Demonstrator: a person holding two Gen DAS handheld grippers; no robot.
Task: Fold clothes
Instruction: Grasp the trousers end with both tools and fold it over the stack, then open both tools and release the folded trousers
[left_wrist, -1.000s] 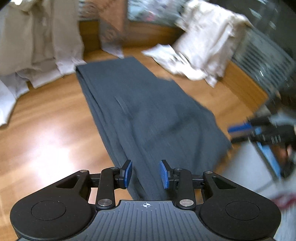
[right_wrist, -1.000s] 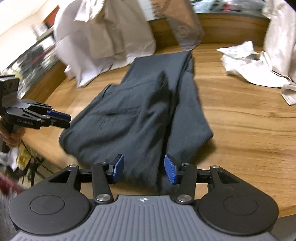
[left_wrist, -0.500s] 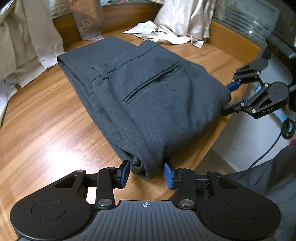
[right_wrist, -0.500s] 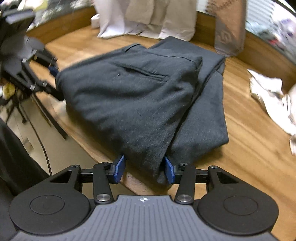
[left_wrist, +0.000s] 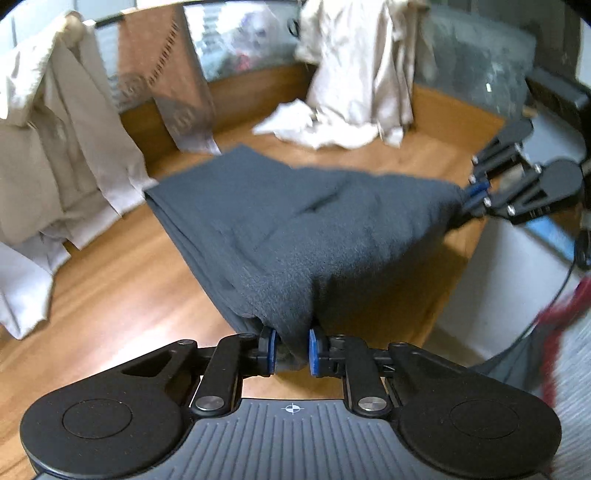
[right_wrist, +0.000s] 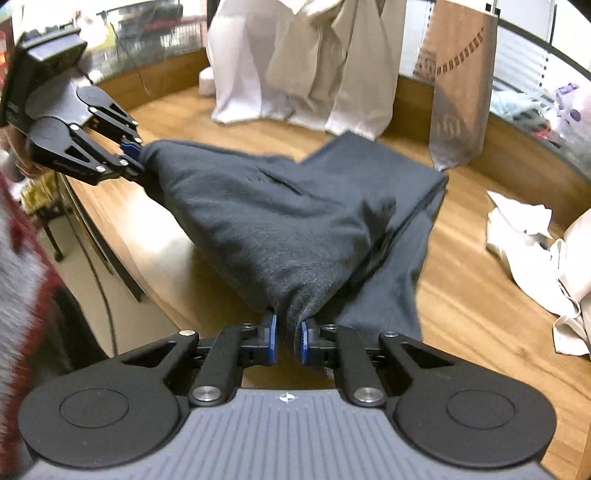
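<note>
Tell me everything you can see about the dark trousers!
The trousers are dark grey, of a soft, slightly fuzzy woven cloth, folded into several layers, with a slit pocket showing on top. Their near end is lifted off the wooden table, one corner pinched in the left tool, the other in the right tool. The far end lies flat on the table.

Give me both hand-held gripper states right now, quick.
Left hand-held gripper: closed on a near corner of the dark grey trousers.
Right hand-held gripper: closed on the other near corner of the trousers, lifted off the wooden table.
</note>
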